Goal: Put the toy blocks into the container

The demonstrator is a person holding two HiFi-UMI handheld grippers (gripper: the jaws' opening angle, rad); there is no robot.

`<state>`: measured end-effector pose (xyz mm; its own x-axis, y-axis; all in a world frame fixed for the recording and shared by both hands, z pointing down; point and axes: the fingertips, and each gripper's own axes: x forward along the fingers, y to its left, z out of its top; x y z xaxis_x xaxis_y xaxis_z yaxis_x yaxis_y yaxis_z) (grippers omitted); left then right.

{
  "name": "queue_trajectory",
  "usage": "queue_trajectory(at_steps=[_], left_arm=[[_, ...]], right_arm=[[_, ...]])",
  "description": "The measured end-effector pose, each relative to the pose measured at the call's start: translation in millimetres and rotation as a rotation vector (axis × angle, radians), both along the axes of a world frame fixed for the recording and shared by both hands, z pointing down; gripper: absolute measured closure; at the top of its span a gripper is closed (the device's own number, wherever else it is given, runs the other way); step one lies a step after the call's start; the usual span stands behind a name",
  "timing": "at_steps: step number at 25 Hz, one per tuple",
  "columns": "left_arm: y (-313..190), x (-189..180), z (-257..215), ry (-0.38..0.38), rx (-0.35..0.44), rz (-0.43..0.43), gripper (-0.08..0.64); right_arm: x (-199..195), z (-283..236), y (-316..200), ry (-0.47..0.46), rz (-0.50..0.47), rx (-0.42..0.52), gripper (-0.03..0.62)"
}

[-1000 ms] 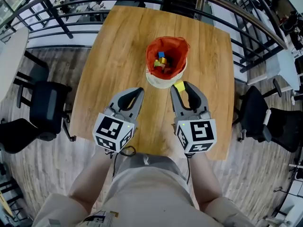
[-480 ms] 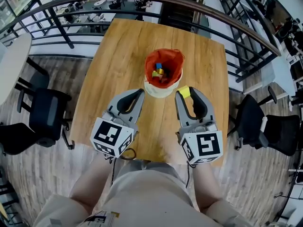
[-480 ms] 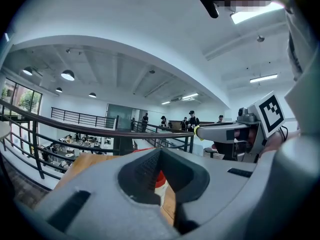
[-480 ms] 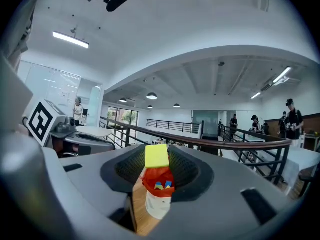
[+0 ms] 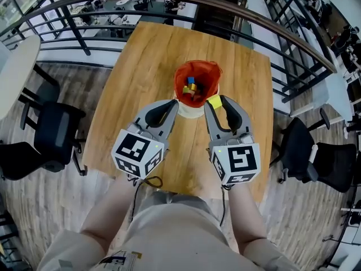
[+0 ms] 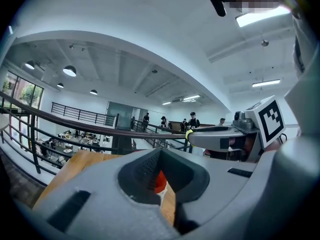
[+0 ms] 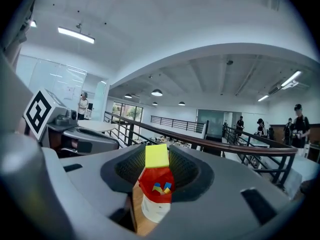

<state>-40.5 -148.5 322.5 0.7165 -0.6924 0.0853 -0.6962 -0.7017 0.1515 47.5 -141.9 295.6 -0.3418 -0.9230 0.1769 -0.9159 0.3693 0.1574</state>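
Container (image 5: 210, 68): red-lined, coloured blocks (image 5: 190, 87) inside, on wooden table (image 5: 141, 66).
Right gripper (image 5: 216, 103): clamped on yellow block (image 7: 156, 155), beside container rim.
Left gripper (image 5: 172, 103): jaws together, empty.

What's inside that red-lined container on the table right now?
Inside the container lie small blocks: blue, yellow and red ones on top. Anything beneath them is covered. Another yellow block is outside, in the right gripper.
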Motion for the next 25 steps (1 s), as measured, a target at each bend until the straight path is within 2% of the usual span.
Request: queue_trajectory(at_steps=[9,17,25], left_arm=[[-30.5,16.2,19.1,-0.032,-0.014,-0.003,0.548],[-41.0,23.1,38.2,-0.050,-0.039,-0.001,0.548],[-39.4,13.1,56.7,-0.066,-0.071,-0.014,0.548]], right_arm=[[-2.6,27.9,-45.9,0.038,-0.028,-0.063,0.440],[-2.3,85.6,-81.2,0.062,-0.042,-0.198,0.440],[0.9,148.4,-98.4,0.100,-0.043,-0.350,0.440]])
